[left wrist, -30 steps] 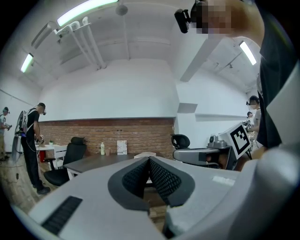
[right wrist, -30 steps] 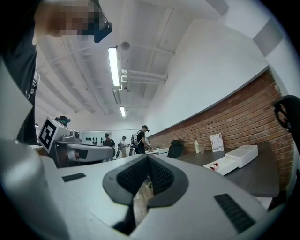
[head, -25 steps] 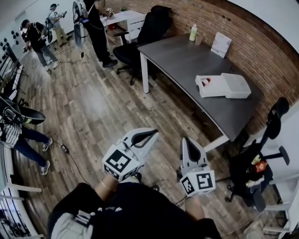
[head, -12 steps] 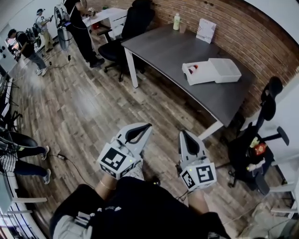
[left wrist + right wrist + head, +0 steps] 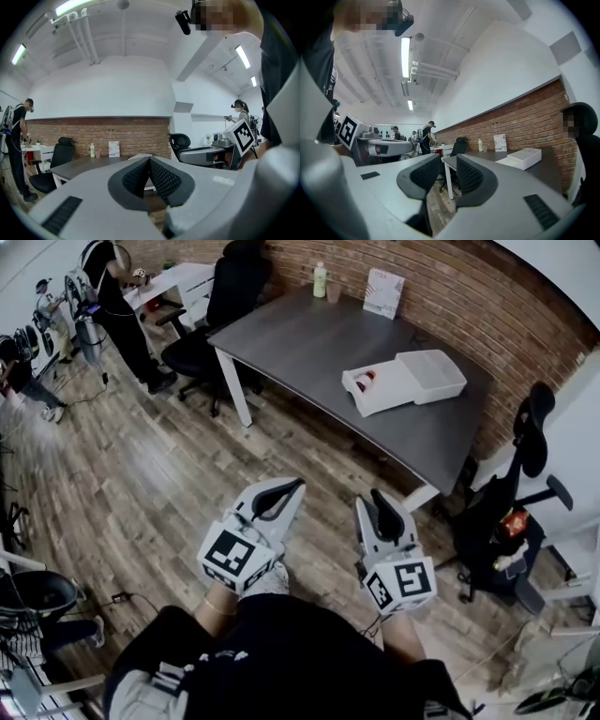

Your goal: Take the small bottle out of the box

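- Table (image 5: pixel 300 338), grey with white legs, stands along a brick wall (image 5: pixel 450 296), well away from me.
- A white box (image 5: pixel 373 392) sits on the table, near the edge by the wall and toward the right end. It is open, and its lid (image 5: pixel 433 374) lies flipped over right next to it.
- The small bottle (image 5: pixel 367 380) is inside the box, at the end away from the lid. I see only a bit of red there. It is too small for me to tell more.
- A green bottle (image 5: pixel 320 279), a cup (image 5: pixel 334 293) and a card (image 5: pixel 383 292) stand close together at the far corner of the table.
- My left gripper (image 5: pixel 296 487) is held level over the wooden floor (image 5: pixel 141 456) and points toward the table. Its two pads are pressed together, and it holds nothing.
- My right gripper (image 5: pixel 373 495) is just beside it and points the same way. Its jaws have just been opening. There is a small gap between them now, with nothing in it.
- Both grippers are well apart from the box.
- A black chair (image 5: pixel 211 310) stands at the left end of the table. Another black chair (image 5: pixel 525 437) stands past the right end.
- A person in black (image 5: pixel 112 287) stands by a white desk (image 5: pixel 178 282) at the far side of the room.
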{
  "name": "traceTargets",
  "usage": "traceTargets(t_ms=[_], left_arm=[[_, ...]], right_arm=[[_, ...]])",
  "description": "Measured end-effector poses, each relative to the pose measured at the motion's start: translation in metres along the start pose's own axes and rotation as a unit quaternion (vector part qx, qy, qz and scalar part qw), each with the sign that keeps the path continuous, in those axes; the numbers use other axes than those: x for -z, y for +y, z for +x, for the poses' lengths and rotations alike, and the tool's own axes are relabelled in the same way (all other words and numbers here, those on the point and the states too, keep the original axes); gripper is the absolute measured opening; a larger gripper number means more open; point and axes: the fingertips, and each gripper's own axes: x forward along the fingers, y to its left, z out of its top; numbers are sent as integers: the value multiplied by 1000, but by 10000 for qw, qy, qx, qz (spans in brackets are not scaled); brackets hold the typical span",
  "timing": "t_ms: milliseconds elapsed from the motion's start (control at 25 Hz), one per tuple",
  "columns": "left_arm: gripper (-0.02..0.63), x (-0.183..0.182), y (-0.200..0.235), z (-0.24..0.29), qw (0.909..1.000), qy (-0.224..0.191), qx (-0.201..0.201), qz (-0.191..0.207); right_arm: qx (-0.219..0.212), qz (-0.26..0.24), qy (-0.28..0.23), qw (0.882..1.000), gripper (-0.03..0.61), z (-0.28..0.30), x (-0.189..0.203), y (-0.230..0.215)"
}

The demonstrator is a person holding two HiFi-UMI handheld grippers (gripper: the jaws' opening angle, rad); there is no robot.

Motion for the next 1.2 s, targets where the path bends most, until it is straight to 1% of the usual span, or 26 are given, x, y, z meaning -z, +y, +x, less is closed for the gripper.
traceTargets(t_ms=[120, 240, 440, 520, 680, 880, 1080, 1200], left_arm=[[-2, 0, 26, 16, 9999, 1, 153, 14], [-2, -2, 52, 31, 9995, -124, 278, 19], [-2, 0, 103, 48, 9992, -109, 370, -70], [-2, 2, 122, 56, 9991, -34, 404, -97], [-2, 0, 157, 71, 9985, -120, 534, -24], [-2, 4, 198, 84, 9978, -110, 648, -89], [-2, 11, 230, 94, 9962, -80, 850, -140], [-2, 16, 244, 98, 9950, 33, 976, -226]], right_arm=[[206, -19, 54, 9998, 156, 26, 1, -9], [380, -49, 95, 9992, 186, 52, 2, -16], [613, -109, 81, 9980, 235, 99, -4, -23], [691, -75, 102, 9975, 239, 118, -4, -28], [884, 59, 183, 9959, 252, 150, -1, -37], [1087, 97, 238, 9937, 262, 187, 1, -40], [1361, 62, 287, 9903, 267, 215, 2, -44], [1531, 48, 283, 9878, 267, 226, 0, -44]])
